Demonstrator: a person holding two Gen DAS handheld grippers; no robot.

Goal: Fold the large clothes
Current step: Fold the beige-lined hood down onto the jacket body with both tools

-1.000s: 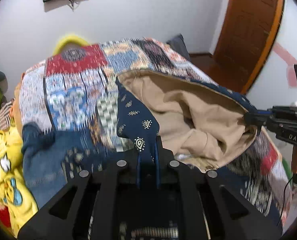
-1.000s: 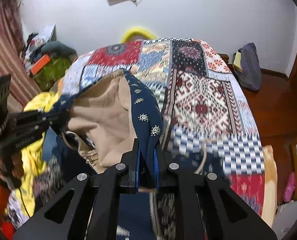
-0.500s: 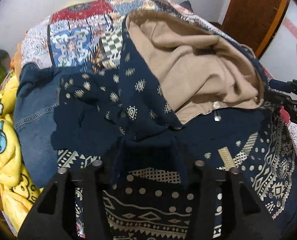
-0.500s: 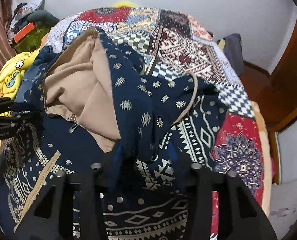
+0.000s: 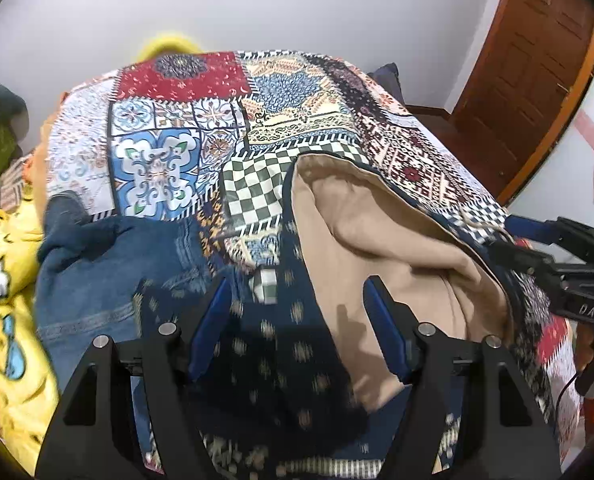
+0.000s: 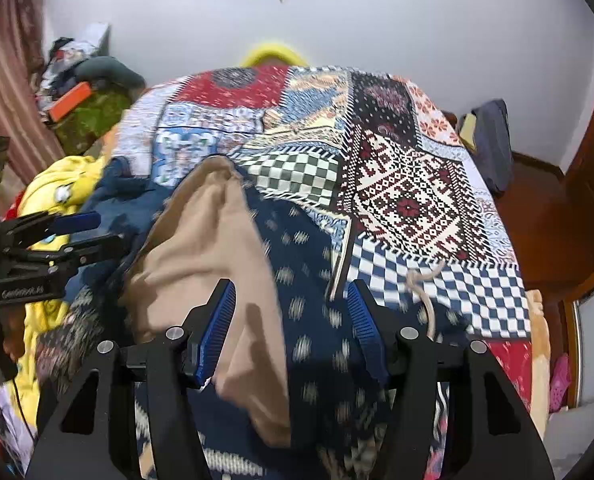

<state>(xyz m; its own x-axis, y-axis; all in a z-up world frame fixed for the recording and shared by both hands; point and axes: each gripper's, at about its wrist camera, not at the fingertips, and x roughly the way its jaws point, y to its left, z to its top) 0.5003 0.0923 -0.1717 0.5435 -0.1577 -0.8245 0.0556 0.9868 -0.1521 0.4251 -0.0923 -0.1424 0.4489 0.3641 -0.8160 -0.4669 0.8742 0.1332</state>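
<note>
A navy patterned hooded garment (image 5: 293,344) with a tan lining (image 5: 381,240) lies on the patchwork bedspread (image 5: 169,160). My left gripper (image 5: 297,284) is open above its navy edge, holding nothing. In the right wrist view the same garment (image 6: 309,280) lies below my right gripper (image 6: 291,288), which is open and empty, with the tan lining (image 6: 201,248) to its left and a drawstring (image 6: 425,292) to its right. Each gripper shows in the other's view, the right one (image 5: 505,232) and the left one (image 6: 97,228), both with fingers apart.
A blue denim garment (image 5: 109,276) and yellow cartoon-print cloth (image 5: 5,280) lie at the bed's left. A wooden door (image 5: 537,60) stands at the right. A dark bag (image 6: 489,140) sits on the floor. Clutter (image 6: 81,96) is piled by the curtain.
Both grippers let go of the hood edge they were holding a second ago, opened, dipped low over the garment, then rose. The hood now lies folded down on the garment.
</note>
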